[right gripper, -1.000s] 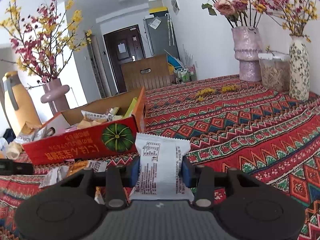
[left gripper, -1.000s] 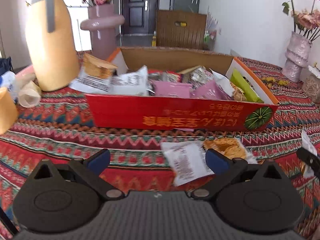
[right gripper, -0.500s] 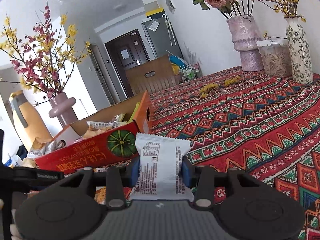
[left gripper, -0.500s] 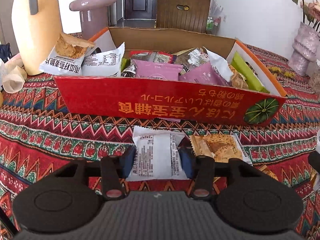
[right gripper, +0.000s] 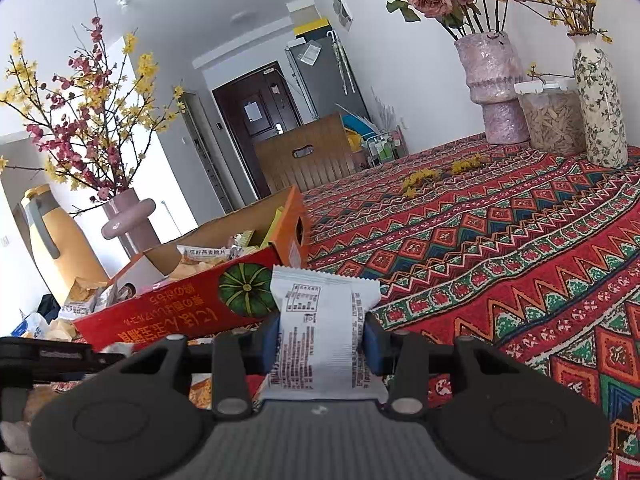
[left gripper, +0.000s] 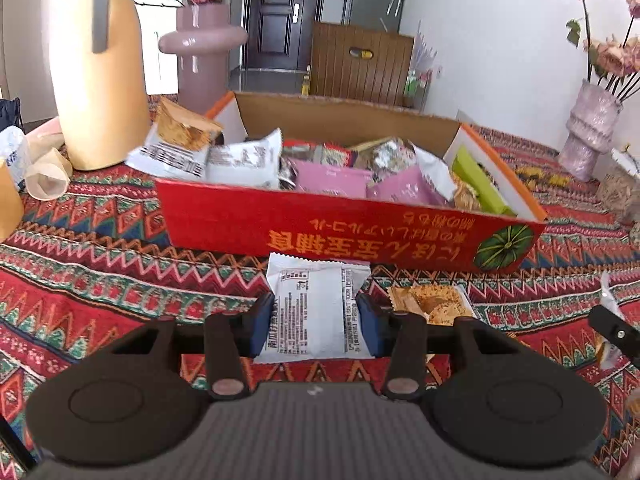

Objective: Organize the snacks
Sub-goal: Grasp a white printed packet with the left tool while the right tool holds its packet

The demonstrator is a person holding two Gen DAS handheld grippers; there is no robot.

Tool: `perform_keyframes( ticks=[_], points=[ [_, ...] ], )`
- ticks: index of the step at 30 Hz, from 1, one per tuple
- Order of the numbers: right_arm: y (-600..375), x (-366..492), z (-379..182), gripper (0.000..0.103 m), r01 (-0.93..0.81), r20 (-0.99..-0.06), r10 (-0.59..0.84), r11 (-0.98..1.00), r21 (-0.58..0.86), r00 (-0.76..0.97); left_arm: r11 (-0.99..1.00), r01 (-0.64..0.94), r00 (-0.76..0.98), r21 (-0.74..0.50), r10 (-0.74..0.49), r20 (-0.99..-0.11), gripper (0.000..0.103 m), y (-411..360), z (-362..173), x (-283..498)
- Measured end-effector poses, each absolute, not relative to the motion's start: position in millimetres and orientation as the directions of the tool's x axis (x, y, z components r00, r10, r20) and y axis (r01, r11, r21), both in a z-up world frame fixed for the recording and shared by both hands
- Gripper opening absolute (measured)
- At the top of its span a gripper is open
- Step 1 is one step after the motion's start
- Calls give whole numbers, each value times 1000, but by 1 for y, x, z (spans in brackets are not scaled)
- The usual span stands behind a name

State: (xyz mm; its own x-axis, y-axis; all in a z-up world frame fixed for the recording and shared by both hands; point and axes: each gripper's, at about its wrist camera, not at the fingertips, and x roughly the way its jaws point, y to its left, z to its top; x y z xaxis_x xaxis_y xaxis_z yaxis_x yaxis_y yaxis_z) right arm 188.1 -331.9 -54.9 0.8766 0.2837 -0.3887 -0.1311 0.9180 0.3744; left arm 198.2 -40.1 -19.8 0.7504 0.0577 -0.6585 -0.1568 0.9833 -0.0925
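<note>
Jaws of the left gripper (left gripper: pixel 315 320) are now clenched on a white snack packet (left gripper: pixel 314 312); a second ago they stood wide apart around it on the surface (left gripper: pixel 100 280). It has been lifted just in front of the red snack box (left gripper: pixel 352 236), ready to go in. One crisp packet (left gripper: pixel 432 305) remains lying beside it. The right gripper (right gripper: pixel 320 340) keeps grasping its own white packet (right gripper: pixel 322 328), unchanged, near the box's corner.

White snack packets (left gripper: pixel 314 312) (right gripper: pixel 325 340) gripped; red box (left gripper: pixel 320 224) full of snacks
</note>
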Motion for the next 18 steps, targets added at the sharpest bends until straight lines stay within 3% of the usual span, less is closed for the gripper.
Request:
perform_keyframes(
  ticks=[11,18],
  points=[
    [-316,176,-45,41,-122,-359,222,952,282,906,985,-137,828,-107,55,-558,46,-17,14,170],
    [-286,170,-14,41,-192,-305,260,952,237,916,988,-119,865,-98,55,-498,46,-11,40,172]
  ],
)
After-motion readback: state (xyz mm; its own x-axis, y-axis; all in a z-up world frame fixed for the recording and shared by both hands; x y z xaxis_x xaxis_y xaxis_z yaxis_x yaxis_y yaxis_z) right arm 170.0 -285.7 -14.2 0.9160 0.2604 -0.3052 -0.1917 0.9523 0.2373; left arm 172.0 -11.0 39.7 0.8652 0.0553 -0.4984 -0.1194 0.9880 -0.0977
